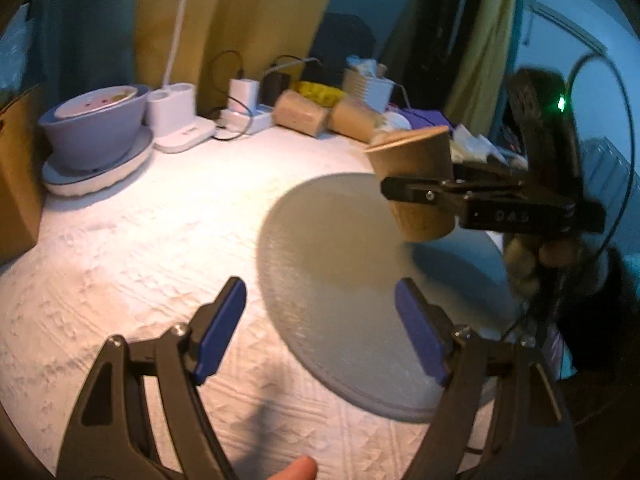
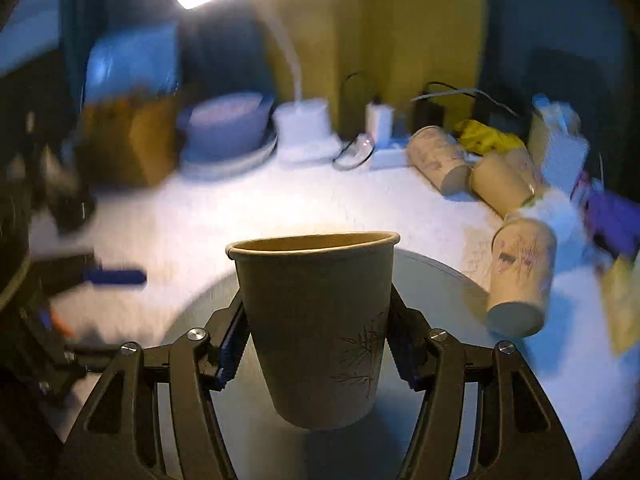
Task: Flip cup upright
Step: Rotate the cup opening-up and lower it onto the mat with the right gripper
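Observation:
A brown paper cup [image 2: 316, 332] with a faint leaf print is held by my right gripper [image 2: 314, 344], mouth up and nearly upright, a little above a round grey plate [image 2: 436, 292]. The gripper's blue pads press both sides of the cup. In the left wrist view the same cup [image 1: 416, 172] hangs over the plate's [image 1: 336, 280] far right part, clamped by the right gripper [image 1: 424, 196]. My left gripper [image 1: 320, 328] is open and empty, low over the plate's near left edge.
Several paper cups lie on their sides at the back right [image 1: 300, 114] [image 2: 520, 272]. A purple bowl on white plates [image 1: 96, 128], a white lamp base [image 1: 176, 120], chargers with cables and a cardboard box [image 1: 16, 176] stand along the back and left on the white cloth.

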The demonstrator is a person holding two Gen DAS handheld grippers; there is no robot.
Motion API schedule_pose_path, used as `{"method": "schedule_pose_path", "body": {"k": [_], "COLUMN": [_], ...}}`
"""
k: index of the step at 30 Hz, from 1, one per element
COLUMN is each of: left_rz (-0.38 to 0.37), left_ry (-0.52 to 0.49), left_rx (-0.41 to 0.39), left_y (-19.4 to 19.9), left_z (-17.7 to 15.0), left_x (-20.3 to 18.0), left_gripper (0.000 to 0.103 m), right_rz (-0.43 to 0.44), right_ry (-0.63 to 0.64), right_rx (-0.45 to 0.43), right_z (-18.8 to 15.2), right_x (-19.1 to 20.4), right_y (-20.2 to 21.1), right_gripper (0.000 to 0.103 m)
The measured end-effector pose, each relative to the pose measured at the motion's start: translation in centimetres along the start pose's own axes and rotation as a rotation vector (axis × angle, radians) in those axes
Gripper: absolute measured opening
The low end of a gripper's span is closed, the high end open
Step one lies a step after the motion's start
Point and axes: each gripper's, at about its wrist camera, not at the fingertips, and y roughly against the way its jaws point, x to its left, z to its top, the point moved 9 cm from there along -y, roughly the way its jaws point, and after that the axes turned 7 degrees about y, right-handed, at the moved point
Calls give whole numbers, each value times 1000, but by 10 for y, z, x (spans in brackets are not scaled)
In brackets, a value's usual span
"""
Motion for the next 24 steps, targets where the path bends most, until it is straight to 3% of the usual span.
{"method": "schedule_pose_path", "body": {"k": [7, 24], "left_rz": [15, 3], "left_ry": [31, -8], "left_rx": [-27, -23], "left_y": [3, 1], "left_z": [4, 0], "left_x": [7, -3], "left_gripper": [78, 78], "right_rz": [47, -7], "right_ry": [-72, -87], "right_rx": [-40, -30], "right_z": [2, -19], "right_x": [-11, -20], "right_y": [-5, 16], "right_gripper": [65, 72]}}
